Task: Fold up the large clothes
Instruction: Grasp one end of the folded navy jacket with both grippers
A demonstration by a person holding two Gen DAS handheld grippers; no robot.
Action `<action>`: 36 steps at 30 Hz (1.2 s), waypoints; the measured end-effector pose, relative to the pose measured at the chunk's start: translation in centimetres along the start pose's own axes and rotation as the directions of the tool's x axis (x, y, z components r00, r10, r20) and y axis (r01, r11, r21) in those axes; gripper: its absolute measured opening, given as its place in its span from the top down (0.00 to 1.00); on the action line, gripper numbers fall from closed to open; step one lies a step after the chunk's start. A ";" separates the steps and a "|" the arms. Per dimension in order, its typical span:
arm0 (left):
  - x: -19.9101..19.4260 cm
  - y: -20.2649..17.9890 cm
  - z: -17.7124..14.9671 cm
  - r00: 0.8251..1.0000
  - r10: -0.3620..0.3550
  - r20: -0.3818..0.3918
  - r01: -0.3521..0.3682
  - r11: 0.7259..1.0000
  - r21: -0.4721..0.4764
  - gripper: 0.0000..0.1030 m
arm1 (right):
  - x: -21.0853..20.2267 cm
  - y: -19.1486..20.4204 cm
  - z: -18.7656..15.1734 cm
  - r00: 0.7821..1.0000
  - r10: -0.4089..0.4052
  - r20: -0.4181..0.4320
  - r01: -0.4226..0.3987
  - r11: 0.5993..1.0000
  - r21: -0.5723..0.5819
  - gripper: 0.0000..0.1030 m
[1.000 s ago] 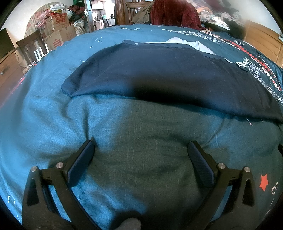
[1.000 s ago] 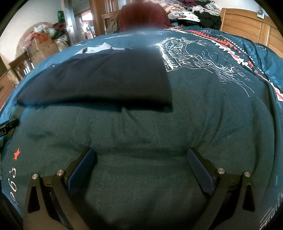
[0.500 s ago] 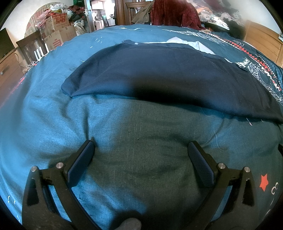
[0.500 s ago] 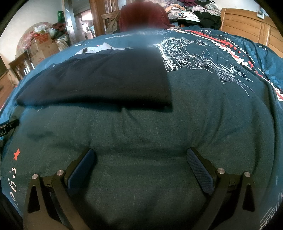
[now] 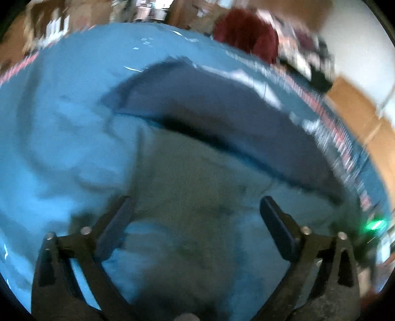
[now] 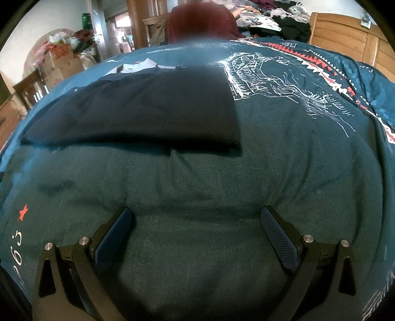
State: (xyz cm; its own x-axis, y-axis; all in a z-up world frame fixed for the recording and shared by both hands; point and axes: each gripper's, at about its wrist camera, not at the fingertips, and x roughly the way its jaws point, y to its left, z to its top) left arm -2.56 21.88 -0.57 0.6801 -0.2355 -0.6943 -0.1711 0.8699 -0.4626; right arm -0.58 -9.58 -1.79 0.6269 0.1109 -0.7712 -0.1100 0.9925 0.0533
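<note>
A dark navy garment (image 6: pixel 138 111) lies folded in a flat wide band across the teal bed cover (image 6: pixel 284 160); a pale collar piece (image 6: pixel 138 66) shows at its far edge. In the blurred left wrist view the same garment (image 5: pixel 222 116) slants from upper left to right. My left gripper (image 5: pixel 195 205) is open over bare cover, short of the garment's near edge. My right gripper (image 6: pixel 196 217) is open too, its fingers resting low on the cover with nothing between them, well in front of the garment.
A wooden headboard (image 6: pixel 350 37) stands at the right. A dark red cloth (image 6: pixel 200 22) hangs beyond the bed's far edge, next to a pile of clothes (image 6: pixel 276 17). Cardboard boxes (image 6: pixel 59 64) and a wooden chair (image 6: pixel 29 89) crowd the far left.
My left gripper has swung sharply, so its view is tilted and blurred and the garment sits slanted, further right. The right gripper has barely moved. Both stay open.
</note>
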 end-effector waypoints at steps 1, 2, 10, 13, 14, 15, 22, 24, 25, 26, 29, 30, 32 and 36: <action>-0.6 1.0 0.8 0.999 -0.036 0.022 0.037 0.998 -0.051 0.12 | 0.0 0.0 0.0 1.000 0.000 -0.001 0.000 1.000 0.000 0.00; -0.8 2.0 1.8 0.997 -0.063 0.038 0.067 0.992 -0.104 0.13 | 0.0 0.0 0.0 1.000 -0.001 -0.001 0.001 1.000 0.000 0.00; 5.0 4.0 5.5 0.989 -0.142 -0.049 0.127 0.963 -0.236 0.37 | 0.1 0.2 0.0 1.000 -0.007 -0.007 0.007 1.000 -0.006 0.00; 6.2 4.0 6.3 0.988 -0.147 -0.037 0.132 0.954 -0.269 0.39 | 0.1 0.3 0.0 1.000 -0.008 -0.008 0.007 1.000 -0.007 0.00; 6.3 4.1 6.6 0.989 -0.142 -0.030 0.128 0.953 -0.273 0.41 | 0.1 0.3 0.0 1.000 -0.008 -0.008 0.008 1.000 -0.007 0.00; 6.4 4.2 6.8 0.991 -0.135 -0.023 0.123 0.953 -0.277 0.43 | 0.1 0.3 0.0 1.000 -0.009 -0.009 0.009 1.000 -0.008 0.00; 7.7 6.3 7.4 0.990 -0.140 0.031 0.142 0.927 -0.347 0.75 | 0.0 0.4 0.0 1.000 -0.019 -0.012 0.019 1.000 -0.013 0.00; 7.7 6.4 7.4 0.988 -0.149 0.051 0.157 0.923 -0.352 0.75 | -0.4 0.7 0.0 0.999 -0.034 -0.019 0.034 0.999 -0.021 0.00; 7.6 6.5 7.4 0.986 -0.152 0.061 0.164 0.921 -0.354 0.75 | -0.7 0.8 0.0 0.999 -0.042 -0.026 0.041 0.999 -0.030 0.00; 7.6 6.6 7.3 0.985 -0.156 0.070 0.170 0.920 -0.353 0.75 | -1.2 1.1 0.1 0.998 -0.049 -0.039 0.048 0.998 -0.038 0.00; 7.4 7.1 7.2 0.982 -0.169 0.085 0.188 0.916 -0.353 0.75 | -2.9 2.1 0.3 0.997 -0.037 -0.065 0.034 0.998 -0.061 0.00; 7.2 7.3 7.1 0.981 -0.173 0.091 0.194 0.914 -0.357 0.75 | -3.5 2.6 0.4 0.997 -0.026 -0.068 0.021 0.997 -0.069 0.00; 7.2 7.8 7.3 0.978 -0.183 0.100 0.207 0.910 -0.359 0.76 | -4.8 4.3 0.8 0.998 0.003 -0.069 -0.010 0.995 -0.100 0.00; 6.2 6.4 7.6 0.982 -0.150 0.112 0.175 0.946 -0.274 0.98 | -6.4 8.2 2.9 0.994 0.088 -0.066 -0.097 0.986 -0.137 0.00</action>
State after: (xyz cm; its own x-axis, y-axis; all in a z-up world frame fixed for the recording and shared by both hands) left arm 5.95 29.30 -3.69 0.7734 -0.3131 -0.5512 -0.2380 0.6626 -0.7102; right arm -3.25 -2.02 5.43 0.5624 0.1944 -0.8037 -0.2749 0.9606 0.0401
